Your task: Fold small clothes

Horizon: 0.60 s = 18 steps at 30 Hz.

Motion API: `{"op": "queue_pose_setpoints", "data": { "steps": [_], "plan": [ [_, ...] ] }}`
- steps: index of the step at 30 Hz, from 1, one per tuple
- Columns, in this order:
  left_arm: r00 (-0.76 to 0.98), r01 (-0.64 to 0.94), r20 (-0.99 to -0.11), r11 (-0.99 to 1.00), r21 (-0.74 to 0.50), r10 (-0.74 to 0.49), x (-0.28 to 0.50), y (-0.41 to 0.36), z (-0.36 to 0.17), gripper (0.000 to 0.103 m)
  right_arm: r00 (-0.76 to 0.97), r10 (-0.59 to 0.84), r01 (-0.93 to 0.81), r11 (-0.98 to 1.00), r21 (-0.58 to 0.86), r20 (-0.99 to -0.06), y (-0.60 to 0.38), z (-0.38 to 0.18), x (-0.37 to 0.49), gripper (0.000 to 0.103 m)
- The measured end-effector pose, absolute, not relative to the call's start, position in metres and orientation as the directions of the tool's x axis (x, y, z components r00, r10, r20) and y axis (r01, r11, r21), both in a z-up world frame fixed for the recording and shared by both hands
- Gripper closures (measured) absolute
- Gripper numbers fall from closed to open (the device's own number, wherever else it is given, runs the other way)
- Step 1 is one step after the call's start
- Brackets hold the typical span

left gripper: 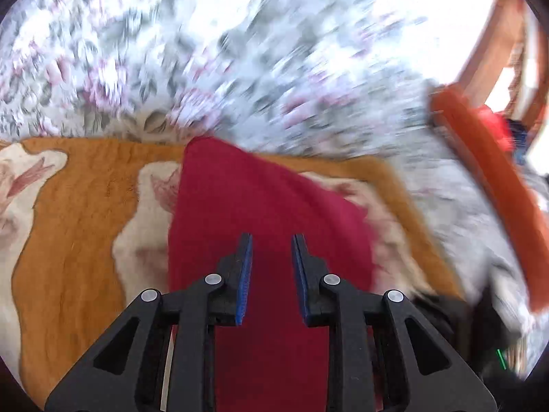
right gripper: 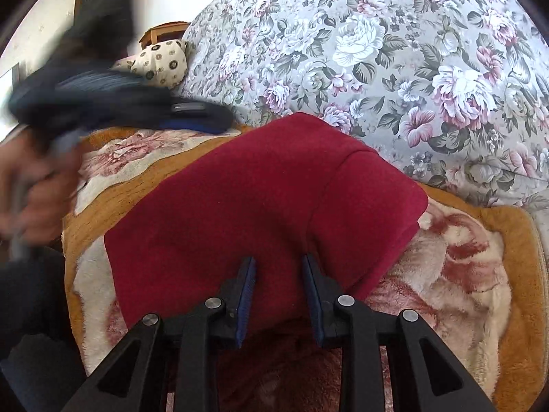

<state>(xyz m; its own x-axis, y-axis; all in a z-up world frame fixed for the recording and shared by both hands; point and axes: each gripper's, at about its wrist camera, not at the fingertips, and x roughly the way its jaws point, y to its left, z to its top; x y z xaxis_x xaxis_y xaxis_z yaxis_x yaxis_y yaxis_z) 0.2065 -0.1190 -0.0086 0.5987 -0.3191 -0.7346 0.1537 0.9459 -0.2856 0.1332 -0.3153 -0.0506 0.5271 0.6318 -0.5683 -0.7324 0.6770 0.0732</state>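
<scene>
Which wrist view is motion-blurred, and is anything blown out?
Left wrist view: floral sheet streaked with motion blur, top right blown out white; red cloth fairly sharp. Right wrist view: sharp on red cloth, only the left gripper and hand smeared.

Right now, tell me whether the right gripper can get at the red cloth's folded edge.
Probably yes. The right gripper is open right over the red cloth, and nothing lies between its jaws and the folded edge just to their right.
</scene>
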Motion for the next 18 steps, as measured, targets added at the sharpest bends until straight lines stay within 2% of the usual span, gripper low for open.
{"op": "queue_pose_setpoints", "data": {
  "steps": [6,12,18],
  "plan": [
    [0.53,0.074,-0.831,0.985,-0.155,-0.17,0.265,-0.134,-0.046,0.082,0.532,0.632,-0.732,0.678,0.069,-0.564,-0.315,-0.05,0.131,0.077],
    [0.603,0.08,-0.796,0.997,-0.006,-0.053,0.259,-0.148,-0.057,0.082,0.522,0.645,-0.735,0.672,0.089,-0.558,-0.316,-0.049,0.132,0.077],
    [0.601,0.083,-0.796,0.996,-0.027,-0.071,0.265,-0.145,-0.058,0.082,0.517,0.651,-0.736,0.67,0.1,-0.556,-0.317,-0.05,0.133,0.077]
  ]
}}
